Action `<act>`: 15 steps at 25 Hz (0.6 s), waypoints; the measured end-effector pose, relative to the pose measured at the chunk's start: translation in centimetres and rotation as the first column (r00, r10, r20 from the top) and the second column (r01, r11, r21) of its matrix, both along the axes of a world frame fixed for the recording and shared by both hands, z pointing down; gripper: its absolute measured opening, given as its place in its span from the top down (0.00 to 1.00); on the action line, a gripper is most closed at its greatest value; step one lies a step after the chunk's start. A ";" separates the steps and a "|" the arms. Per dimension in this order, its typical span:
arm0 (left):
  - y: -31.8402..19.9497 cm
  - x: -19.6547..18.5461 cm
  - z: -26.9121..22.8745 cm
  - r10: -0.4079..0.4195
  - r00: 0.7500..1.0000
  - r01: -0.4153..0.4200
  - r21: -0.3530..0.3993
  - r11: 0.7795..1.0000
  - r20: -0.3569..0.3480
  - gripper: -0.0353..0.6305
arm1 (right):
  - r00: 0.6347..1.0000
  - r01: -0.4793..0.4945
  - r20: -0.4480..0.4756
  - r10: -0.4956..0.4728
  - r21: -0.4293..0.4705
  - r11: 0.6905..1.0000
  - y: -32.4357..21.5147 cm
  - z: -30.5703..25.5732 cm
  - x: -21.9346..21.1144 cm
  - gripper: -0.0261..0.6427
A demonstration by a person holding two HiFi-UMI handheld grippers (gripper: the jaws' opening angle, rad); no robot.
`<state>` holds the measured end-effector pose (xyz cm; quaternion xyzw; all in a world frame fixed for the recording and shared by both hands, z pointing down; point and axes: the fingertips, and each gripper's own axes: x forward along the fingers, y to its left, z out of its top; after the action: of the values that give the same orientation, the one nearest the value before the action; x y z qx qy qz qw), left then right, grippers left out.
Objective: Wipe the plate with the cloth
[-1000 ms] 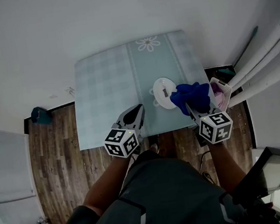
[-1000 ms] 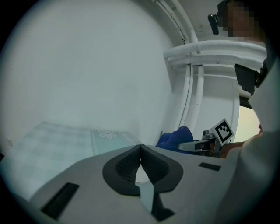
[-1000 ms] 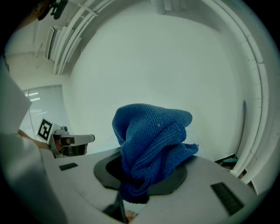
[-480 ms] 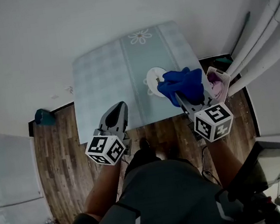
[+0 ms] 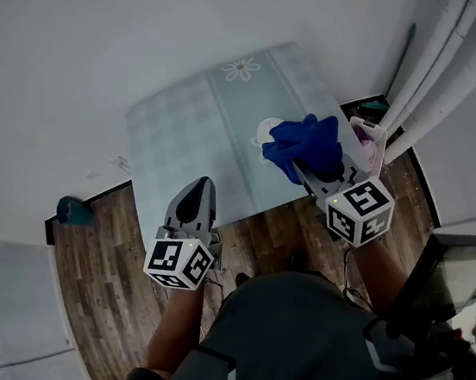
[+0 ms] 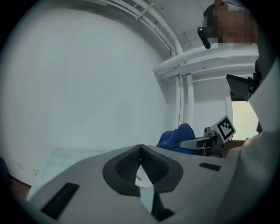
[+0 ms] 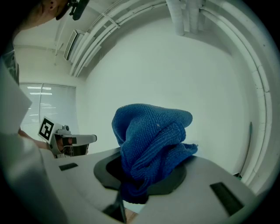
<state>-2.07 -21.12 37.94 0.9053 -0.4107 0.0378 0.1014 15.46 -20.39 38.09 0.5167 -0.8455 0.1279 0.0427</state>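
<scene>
A white plate lies on the pale blue checked tablecloth, near the table's right front. A bunched blue cloth covers the plate's right side. My right gripper is shut on that cloth, which hangs above the table. In the right gripper view the cloth bulges up out of the jaws and hides the fingertips of the right gripper. My left gripper is shut and holds nothing, at the table's front edge left of the plate. In the left gripper view, my left gripper has its tips together, with the blue cloth beyond.
A small basket with pinkish contents stands off the table's right front corner. White pipes run along the right wall. A teal object sits on the wooden floor at the left. The person's legs are below the grippers.
The right gripper has carried the blue cloth leftward over the plate. The left gripper has drawn back from over the table to its front edge.
</scene>
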 end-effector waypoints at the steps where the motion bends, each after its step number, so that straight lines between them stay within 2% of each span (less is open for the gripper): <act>1: 0.1 -0.6 -0.3 0.001 1.000 -0.001 0.008 1.000 0.000 0.93 | 1.000 -0.002 -0.002 0.002 0.003 1.000 0.1 -0.3 -0.6 0.81; 6: 0.3 -2.6 -1.1 0.023 1.000 -0.023 0.015 1.000 -0.019 0.93 | 1.000 -0.025 -0.005 0.025 0.015 1.000 0.7 -1.3 -2.9 0.81; 15: 1.1 -4.3 -1.6 0.048 0.998 -0.047 0.024 0.999 -0.050 0.93 | 0.997 -0.069 -0.032 0.070 0.024 0.997 1.9 -2.1 -4.4 0.81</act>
<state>-6.37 -20.05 36.36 0.9166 -0.3867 0.0124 0.1007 11.05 -18.53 35.95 0.5483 -0.8276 0.1110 0.0463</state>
